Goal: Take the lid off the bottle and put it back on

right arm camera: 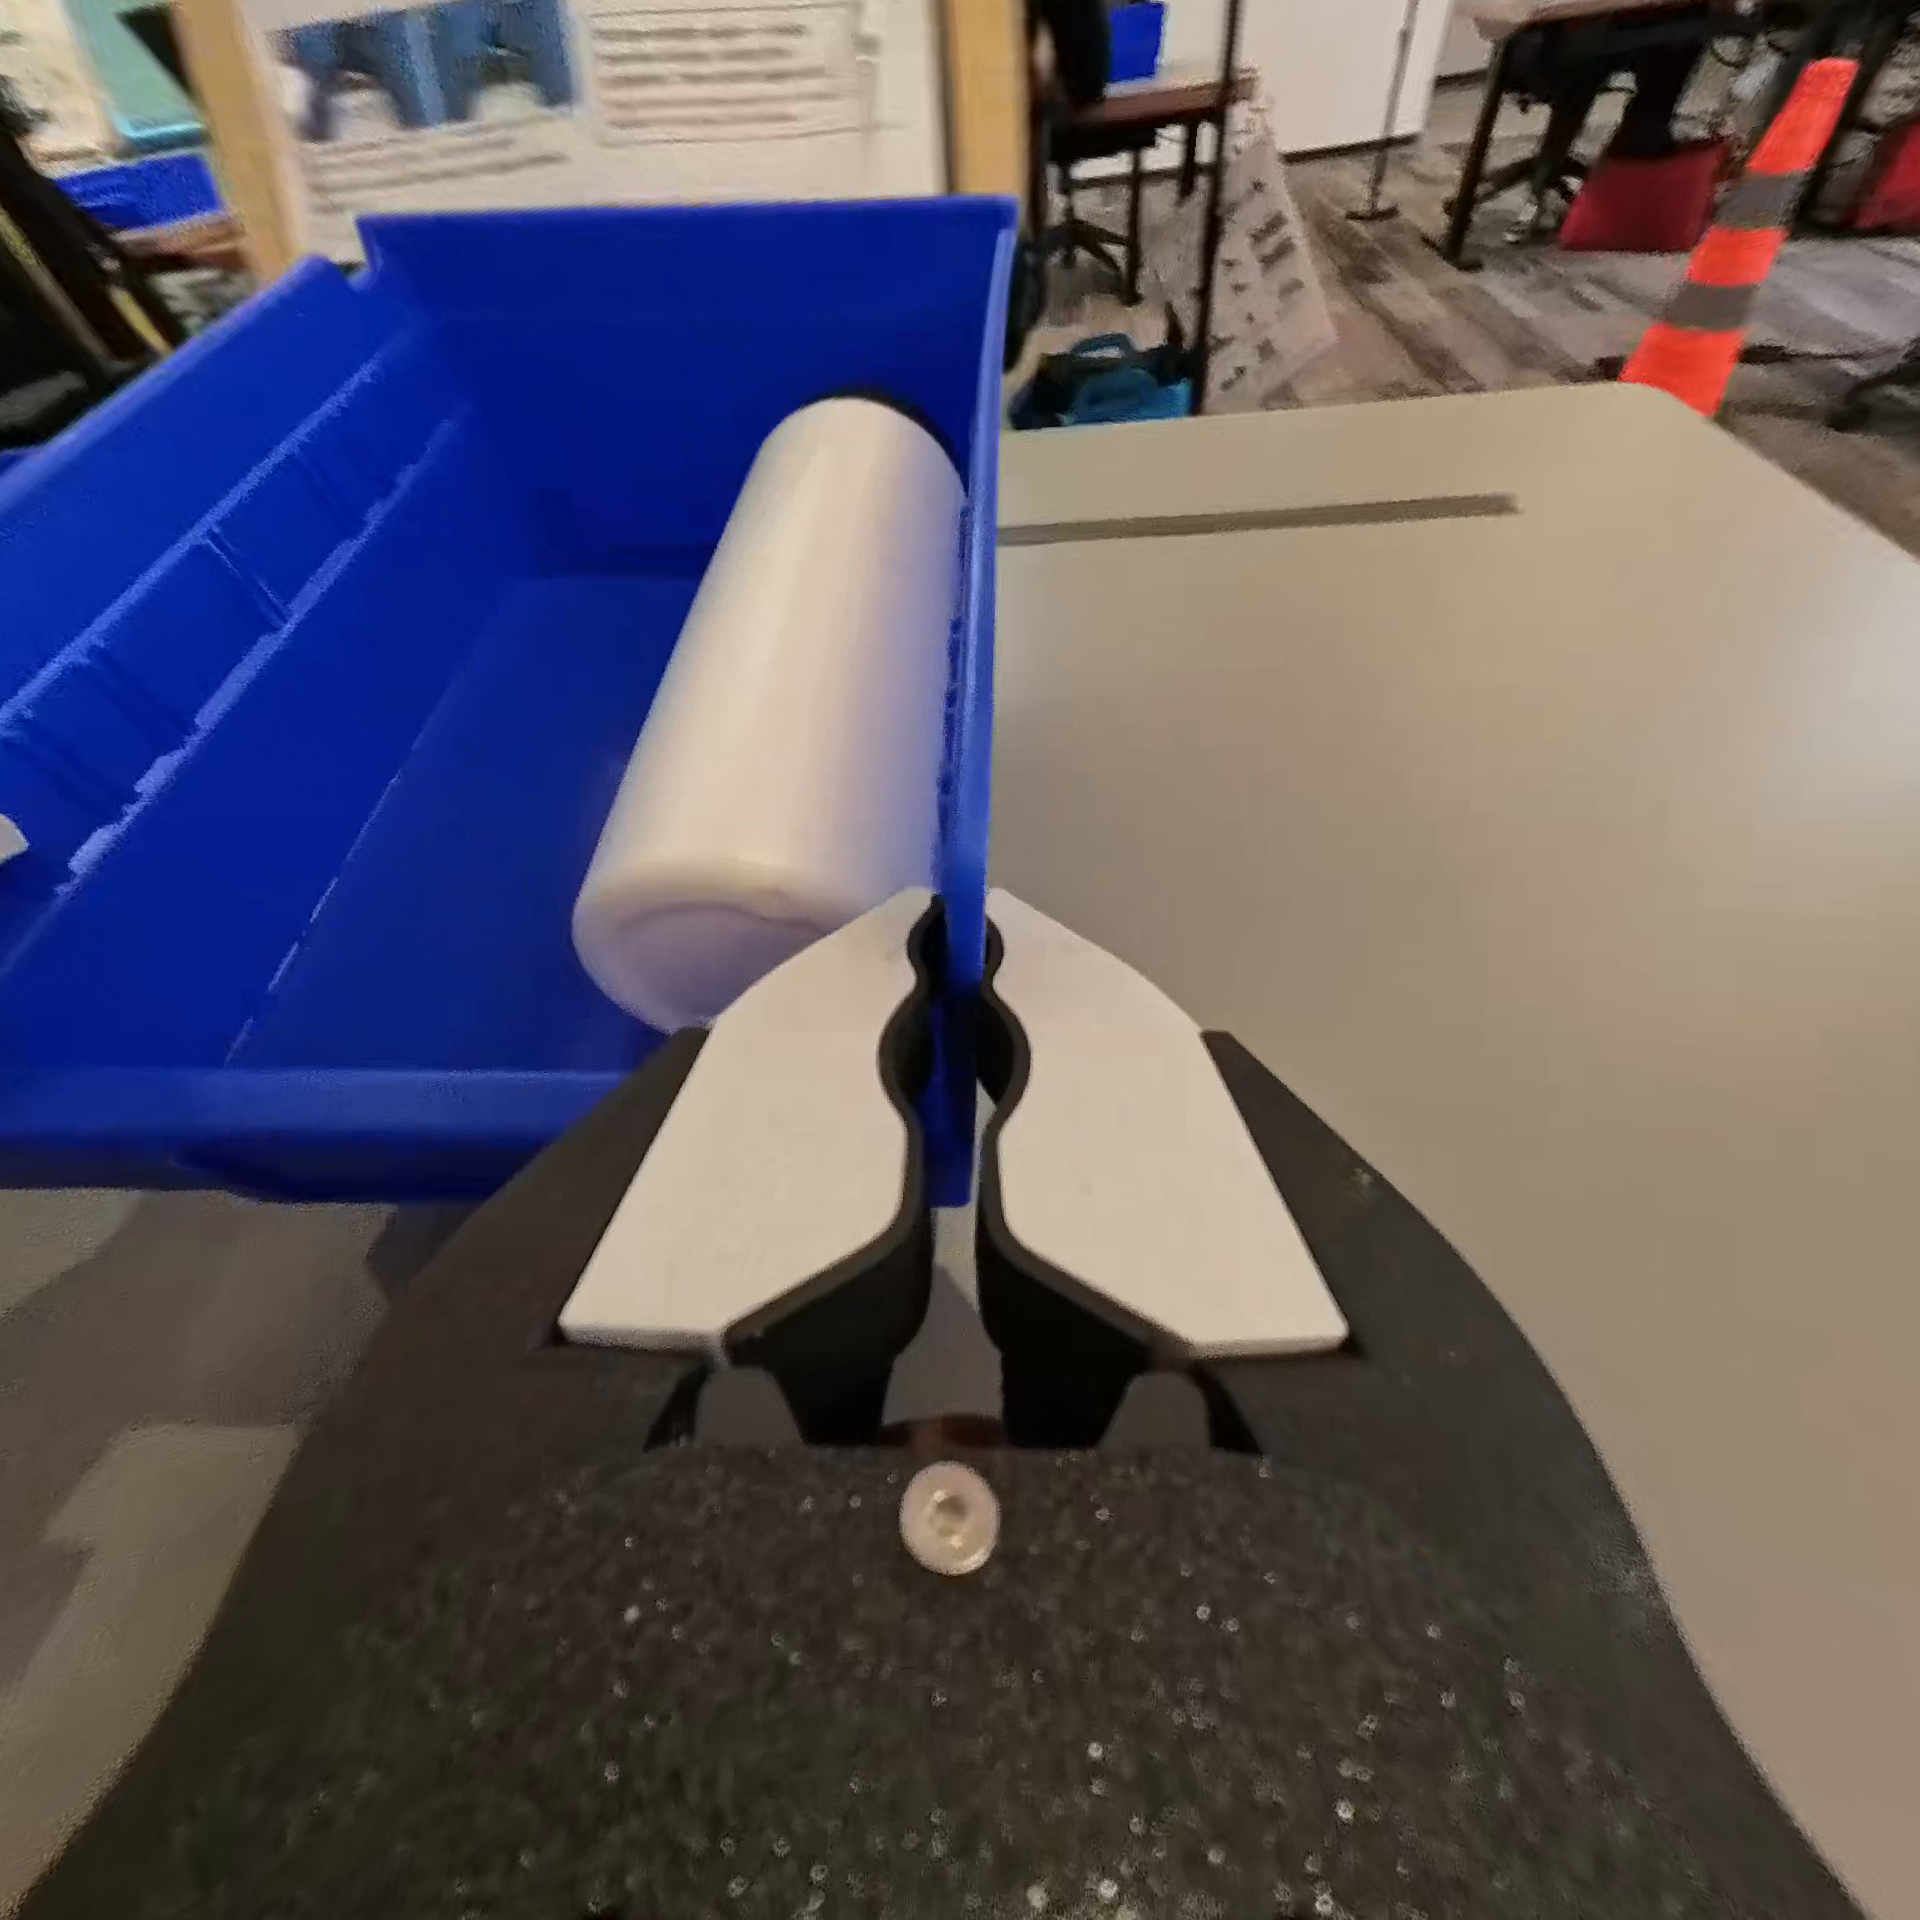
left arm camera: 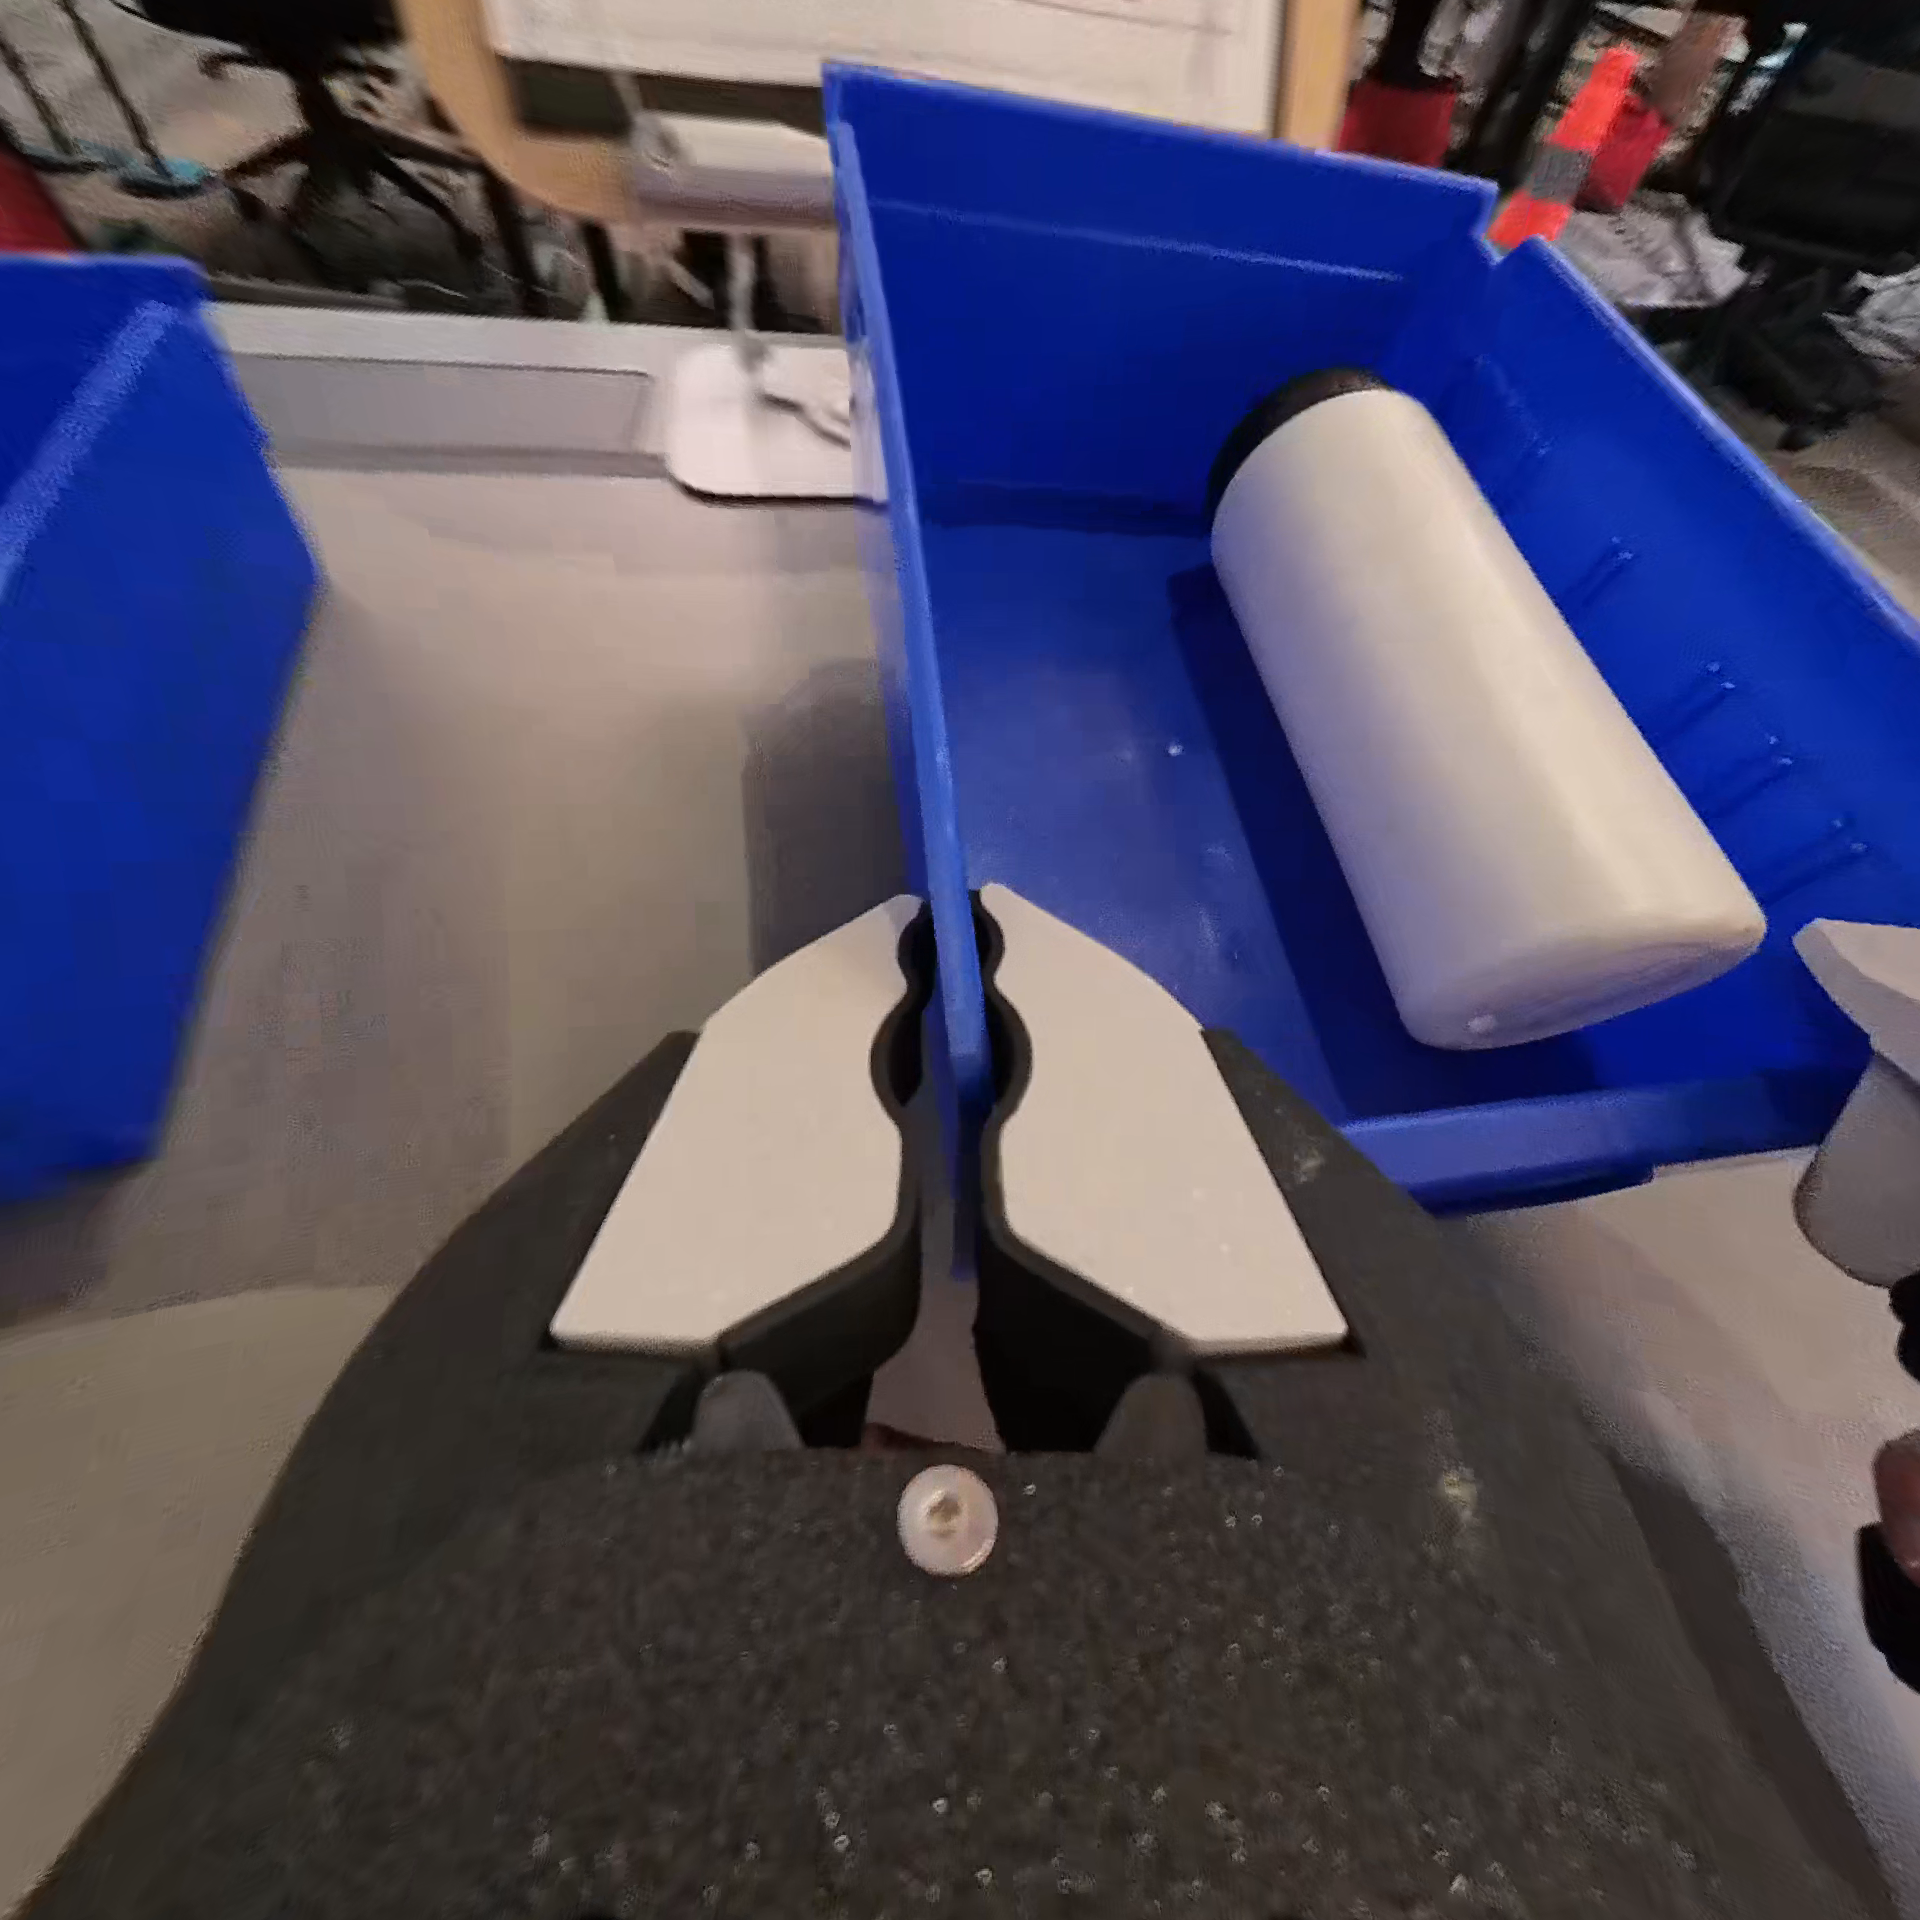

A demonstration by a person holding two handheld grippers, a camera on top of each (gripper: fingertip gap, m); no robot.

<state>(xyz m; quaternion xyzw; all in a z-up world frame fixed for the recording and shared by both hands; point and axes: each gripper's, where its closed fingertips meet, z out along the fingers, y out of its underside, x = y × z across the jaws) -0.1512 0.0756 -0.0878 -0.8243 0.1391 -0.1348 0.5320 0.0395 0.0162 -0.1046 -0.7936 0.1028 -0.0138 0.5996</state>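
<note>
Spanning the scene, tabletop [right arm camera: 1455, 831]: grey and bare to the right of the bin, with its rounded far corner in sight; an open strip also lay left of the bin.
Blue bin [left arm camera: 1143, 364]: stood on the tabletop with its low front lip toward the cameras and both side walls gripped.
Second blue bin [left arm camera: 125, 675]: stood well apart on the left.
Bottle [left arm camera: 1455, 707]: white, lay on its side inside the blue bin against the right wall, base toward the cameras.
Lid [left arm camera: 1278, 405]: black, on the bottle's far end.
Left claw [left arm camera: 951, 914]: clenched on the bin's left wall edge.
Right claw [right arm camera: 961, 914]: clenched on the right wall edge, just beside the bottle's base.
</note>
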